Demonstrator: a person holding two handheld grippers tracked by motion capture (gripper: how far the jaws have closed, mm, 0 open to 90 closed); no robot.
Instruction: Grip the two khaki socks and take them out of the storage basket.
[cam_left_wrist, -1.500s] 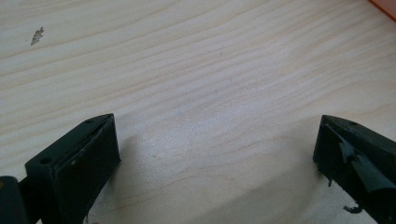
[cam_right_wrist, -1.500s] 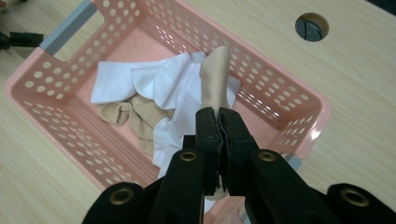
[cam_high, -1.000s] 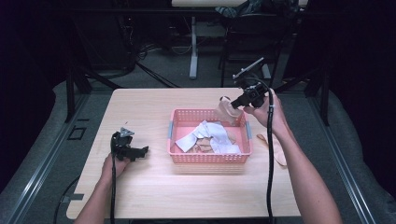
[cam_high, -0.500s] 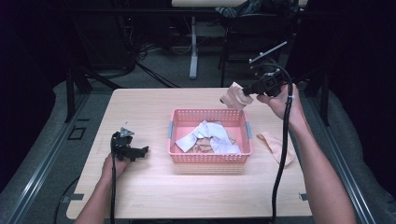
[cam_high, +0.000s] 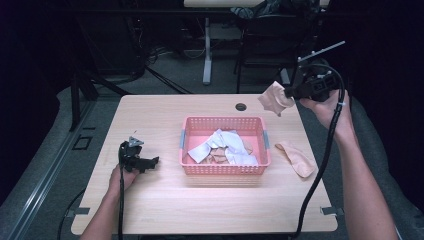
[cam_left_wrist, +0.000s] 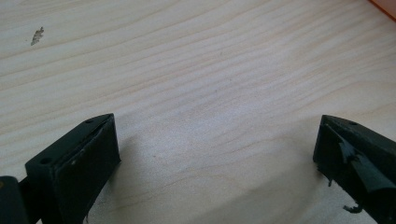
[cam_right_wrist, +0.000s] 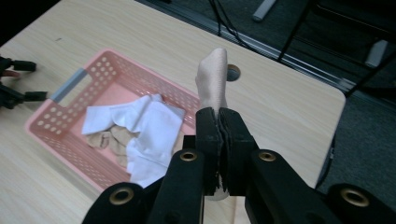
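A pink basket (cam_high: 260, 145) sits mid-table with white and beige cloth pieces (cam_high: 225, 147) inside. My right gripper (cam_high: 291, 93) is raised above the table's far right corner, shut on a beige sock (cam_high: 273, 99) that hangs in the air. In the right gripper view the sock (cam_right_wrist: 212, 77) sticks up from the closed jaws (cam_right_wrist: 218, 116), with the basket (cam_right_wrist: 70, 86) below it. A second beige sock (cam_high: 298, 158) lies on the table to the right of the basket. My left gripper (cam_high: 149, 161) rests low on the table left of the basket, open (cam_left_wrist: 217, 135) over bare wood.
The wooden table (cam_high: 165, 115) has a round cable hole (cam_high: 241, 106) near its far edge. Beyond it stand dark desk legs and chairs (cam_high: 260, 45). A cable (cam_high: 320, 170) trails from my right gripper along the forearm.
My right gripper has lifted the beige sock from above the basket's far right corner, moving up and to the right. The left gripper has stayed put.
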